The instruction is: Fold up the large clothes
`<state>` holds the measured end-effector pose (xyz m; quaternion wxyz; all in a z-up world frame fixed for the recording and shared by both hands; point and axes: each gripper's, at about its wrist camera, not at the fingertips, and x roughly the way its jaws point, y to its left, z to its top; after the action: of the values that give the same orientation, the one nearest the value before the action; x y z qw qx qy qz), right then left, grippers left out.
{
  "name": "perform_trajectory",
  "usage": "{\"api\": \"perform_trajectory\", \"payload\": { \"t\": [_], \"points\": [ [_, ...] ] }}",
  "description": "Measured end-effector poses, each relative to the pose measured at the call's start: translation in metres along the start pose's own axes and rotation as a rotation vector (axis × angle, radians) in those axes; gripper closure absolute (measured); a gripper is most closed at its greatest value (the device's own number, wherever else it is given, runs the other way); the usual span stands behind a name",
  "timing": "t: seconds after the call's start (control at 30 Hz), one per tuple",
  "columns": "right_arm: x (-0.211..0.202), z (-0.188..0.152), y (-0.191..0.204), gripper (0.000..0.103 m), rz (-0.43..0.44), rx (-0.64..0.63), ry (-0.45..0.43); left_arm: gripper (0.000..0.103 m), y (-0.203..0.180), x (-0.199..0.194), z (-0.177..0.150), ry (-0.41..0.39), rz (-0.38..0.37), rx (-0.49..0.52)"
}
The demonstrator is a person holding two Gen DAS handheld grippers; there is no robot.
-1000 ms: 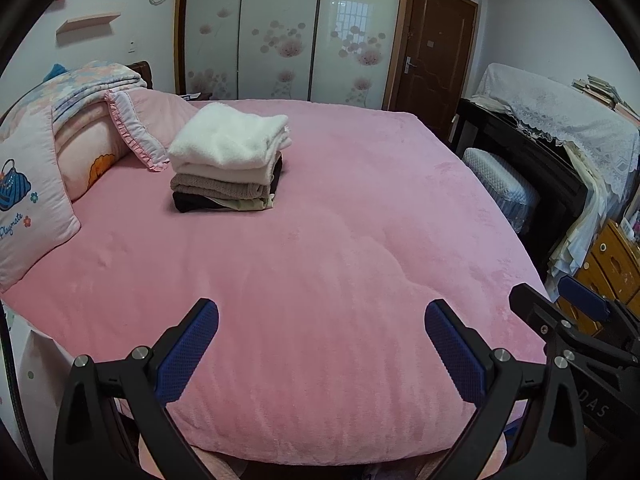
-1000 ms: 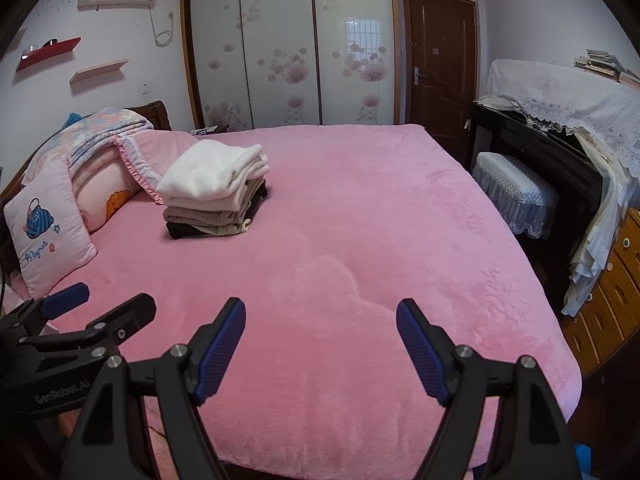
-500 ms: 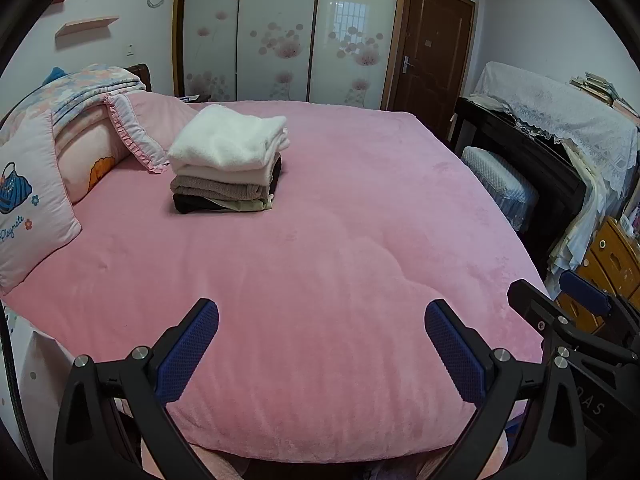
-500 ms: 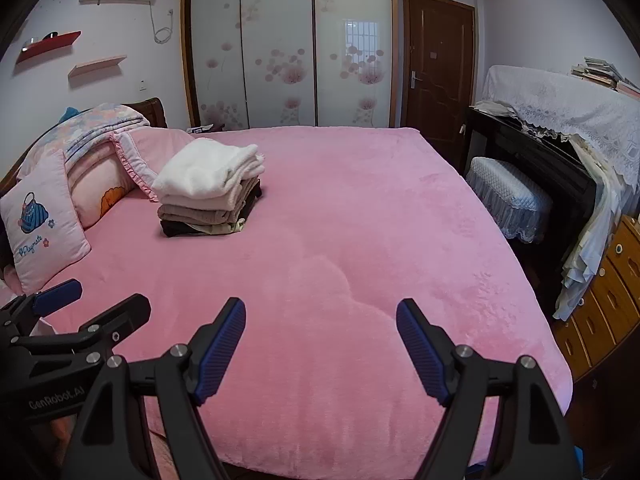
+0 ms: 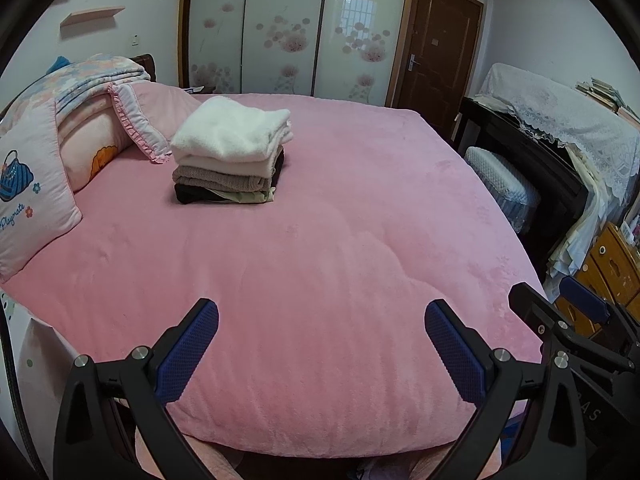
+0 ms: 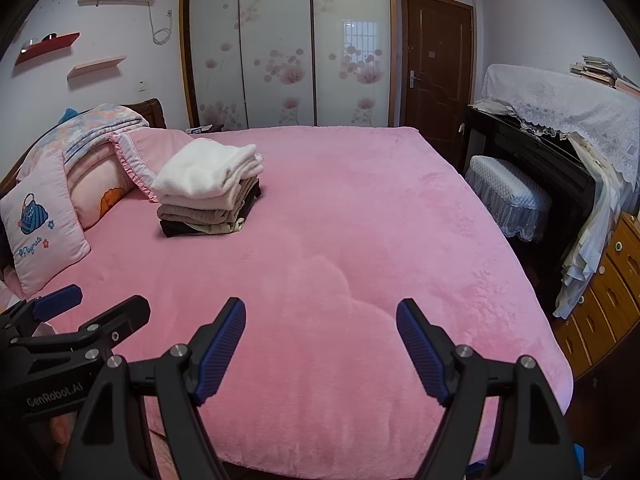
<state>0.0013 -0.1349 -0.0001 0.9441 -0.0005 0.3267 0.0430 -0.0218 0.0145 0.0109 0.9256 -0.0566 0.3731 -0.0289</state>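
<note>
the left gripper point(image 5: 320, 344) and right gripper point(image 6: 320, 344) hang side by side over the near edge of the fluffy pink bedspread point(image 5: 340, 240), both with blue-padded jaws spread wide and empty. a neat stack of folded clothes, white fleece on top point(image 5: 232, 148), sits well apart from them near the pink pillows point(image 5: 36, 200).

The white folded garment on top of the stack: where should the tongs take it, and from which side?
Probably the white folded garment at its layered open edge facing the door side, coming from the right. That edge overhangs the stack of folded clothes slightly, so one finger could slip beneath.
</note>
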Motion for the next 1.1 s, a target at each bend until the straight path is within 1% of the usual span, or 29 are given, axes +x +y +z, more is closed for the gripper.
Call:
{"api": "perform_trajectory", "payload": {
  "t": [0.4, 0.57, 0.77, 1.1],
  "points": [
    [-0.0001, -0.001, -0.0007, 0.025, 0.0, 0.005, 0.001, 0.001, -0.0088, -0.0014, -0.0024, -0.006, 0.017, 0.026],
    [-0.0004, -0.0027, -0.0012, 0.025, -0.002, 0.007, 0.001, 0.001, -0.0083, -0.0007, -0.0018, 0.0, 0.002, 0.028],
    [-0.0004, -0.0041, -0.0012, 0.025, -0.004, 0.009, 0.005, 0.0, -0.0078, 0.0009, -0.0003, 0.0, 0.012, 0.039],
    [0.0, -0.0052, -0.0005, 0.025, -0.005, 0.009, 0.006, 0.0, -0.0096, 0.0038, -0.0022, 0.009, 0.019, 0.035]
  ]
}}
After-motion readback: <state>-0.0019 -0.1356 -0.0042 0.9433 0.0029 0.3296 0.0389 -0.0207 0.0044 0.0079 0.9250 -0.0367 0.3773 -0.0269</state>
